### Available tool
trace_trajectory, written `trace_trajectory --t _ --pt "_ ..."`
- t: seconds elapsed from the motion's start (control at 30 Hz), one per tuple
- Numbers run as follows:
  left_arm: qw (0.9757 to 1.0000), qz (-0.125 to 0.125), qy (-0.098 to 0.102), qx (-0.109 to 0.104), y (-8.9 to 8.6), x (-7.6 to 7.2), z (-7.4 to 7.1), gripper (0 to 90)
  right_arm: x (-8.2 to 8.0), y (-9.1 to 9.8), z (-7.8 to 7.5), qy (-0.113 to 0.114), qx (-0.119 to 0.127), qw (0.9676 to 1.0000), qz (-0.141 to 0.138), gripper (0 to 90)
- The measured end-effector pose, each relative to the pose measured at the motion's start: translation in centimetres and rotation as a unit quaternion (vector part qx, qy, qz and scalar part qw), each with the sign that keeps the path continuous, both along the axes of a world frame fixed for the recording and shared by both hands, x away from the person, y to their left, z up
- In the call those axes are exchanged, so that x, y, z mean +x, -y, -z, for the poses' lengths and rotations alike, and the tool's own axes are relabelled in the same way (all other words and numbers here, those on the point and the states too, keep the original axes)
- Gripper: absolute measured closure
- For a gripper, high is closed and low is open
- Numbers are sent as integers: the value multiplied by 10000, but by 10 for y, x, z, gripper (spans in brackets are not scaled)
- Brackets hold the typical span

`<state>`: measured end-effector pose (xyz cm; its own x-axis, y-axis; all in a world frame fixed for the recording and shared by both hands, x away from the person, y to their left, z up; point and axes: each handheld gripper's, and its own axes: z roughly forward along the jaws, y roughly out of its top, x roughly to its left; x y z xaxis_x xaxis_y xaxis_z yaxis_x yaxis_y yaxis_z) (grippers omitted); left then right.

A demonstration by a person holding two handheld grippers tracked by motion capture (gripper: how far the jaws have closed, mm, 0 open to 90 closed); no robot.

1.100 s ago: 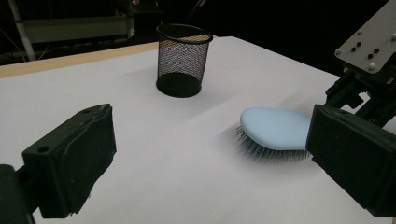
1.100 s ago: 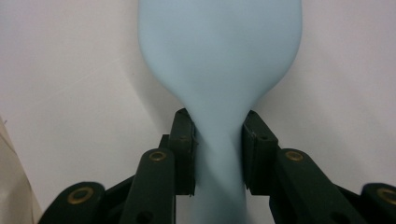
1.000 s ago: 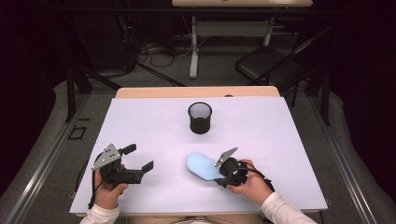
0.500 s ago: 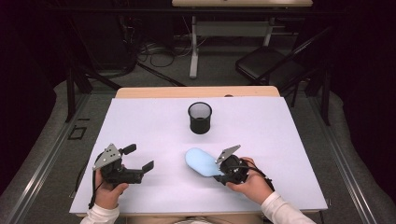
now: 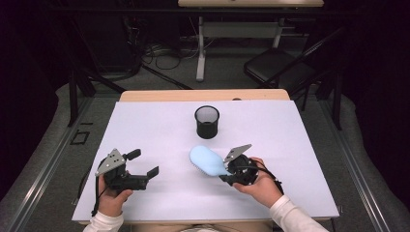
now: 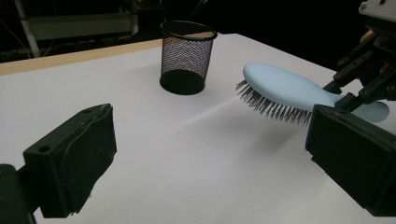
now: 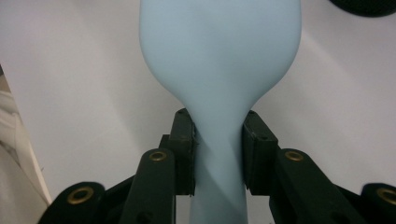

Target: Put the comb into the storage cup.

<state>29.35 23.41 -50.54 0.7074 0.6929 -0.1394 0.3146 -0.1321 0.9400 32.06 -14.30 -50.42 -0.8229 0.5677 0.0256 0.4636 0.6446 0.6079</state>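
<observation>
A pale blue hairbrush [image 5: 208, 161] hangs just above the white table, bristles down, with my right gripper [image 5: 231, 169] shut on its handle. In the right gripper view both pads [image 7: 187, 144] press the brush's narrow neck [image 7: 219, 154]. The left gripper view shows the hairbrush [image 6: 285, 88] off the surface, its shadow below it, and the right gripper [image 6: 355, 93] behind it. A black mesh cup [image 5: 207, 122] stands upright beyond the brush, near the table's middle. My left gripper [image 5: 143, 164] rests at the front left, open, with nothing between its fingers [image 6: 70, 163].
The white table [image 5: 270, 130] has a wooden strip [image 5: 203, 95] along its far edge. Beyond it stand a desk frame [image 5: 200, 53], cables on the floor and a dark folding chair [image 5: 280, 67]. Metal rails run along both sides.
The right gripper has carried the hairbrush a little to the left and toward the mesh cup. The left gripper has stayed where it was.
</observation>
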Motion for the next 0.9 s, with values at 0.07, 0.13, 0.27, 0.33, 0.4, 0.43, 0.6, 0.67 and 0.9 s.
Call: trace_trajectory --t 0.07,0.13,0.27,0.33,0.4,0.43,0.6,0.67,0.9 --pt "10000 -18 -11 -3 0 0 0 19 1 0 -4 37 74 10000 24 695" --pt "10000 -16 -12 -7 0 0 0 20 3 0 -7 68 117 9999 46 695" --pt "10000 -8 -13 -2 0 0 0 19 4 -1 -13 135 195 9997 66 695" --pt "10000 -6 -12 -15 0 0 0 19 5 -2 -15 180 217 9996 43 695" --pt "10000 9 2 -16 0 0 0 19 6 -3 -18 183 238 9995 65 695" --pt "10000 7 0 -16 0 0 0 19 7 -3 -19 224 248 9994 43 695" --pt "10000 -5 -5 0 0 0 0 19 10 -4 -26 296 337 9990 60 695" --pt "10000 -6 -7 -2 0 0 0 19 11 -5 -29 320 358 9988 72 695" --pt "10000 6 -11 -9 0 0 1 19 17 -7 -38 458 478 9977 113 695"
